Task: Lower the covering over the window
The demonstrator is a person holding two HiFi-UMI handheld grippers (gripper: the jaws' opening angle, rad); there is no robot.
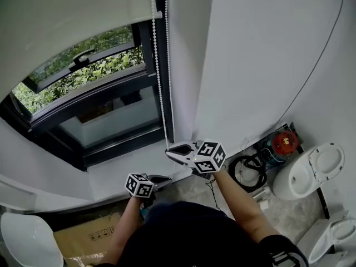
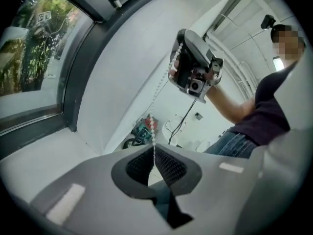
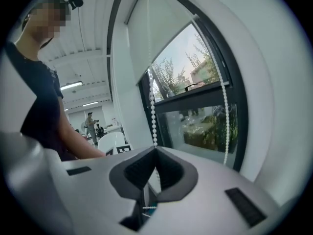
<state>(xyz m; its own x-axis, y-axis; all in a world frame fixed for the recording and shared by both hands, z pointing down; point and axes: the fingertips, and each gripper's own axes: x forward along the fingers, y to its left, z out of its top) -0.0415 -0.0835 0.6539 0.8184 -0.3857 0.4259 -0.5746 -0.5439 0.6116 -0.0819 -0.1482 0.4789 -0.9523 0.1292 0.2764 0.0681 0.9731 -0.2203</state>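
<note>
A pale roller blind (image 1: pixel 67 21) covers the top of the dark-framed window (image 1: pixel 105 110), with greenery showing below it. Its white bead chain (image 1: pixel 159 82) hangs in two strands beside the frame. My right gripper (image 1: pixel 168 150) is shut on the chain at the lower end of the strands. The left gripper (image 1: pixel 168 178) sits just below it, pointing right. In the left gripper view the bead chain (image 2: pixel 153 131) runs straight into the shut left gripper (image 2: pixel 154 148). In the right gripper view one strand (image 3: pixel 153 116) enters the shut right gripper (image 3: pixel 156 148); the other strand (image 3: pixel 226 116) hangs free.
A white wall column (image 1: pixel 189 65) stands right of the window. On the floor at right are a black hose coil (image 1: pixel 247 171), a red and teal machine (image 1: pixel 281 143) and a white toilet (image 1: pixel 311 171). A cardboard box (image 1: pixel 83 238) and a white chair (image 1: pixel 28 241) lie at lower left.
</note>
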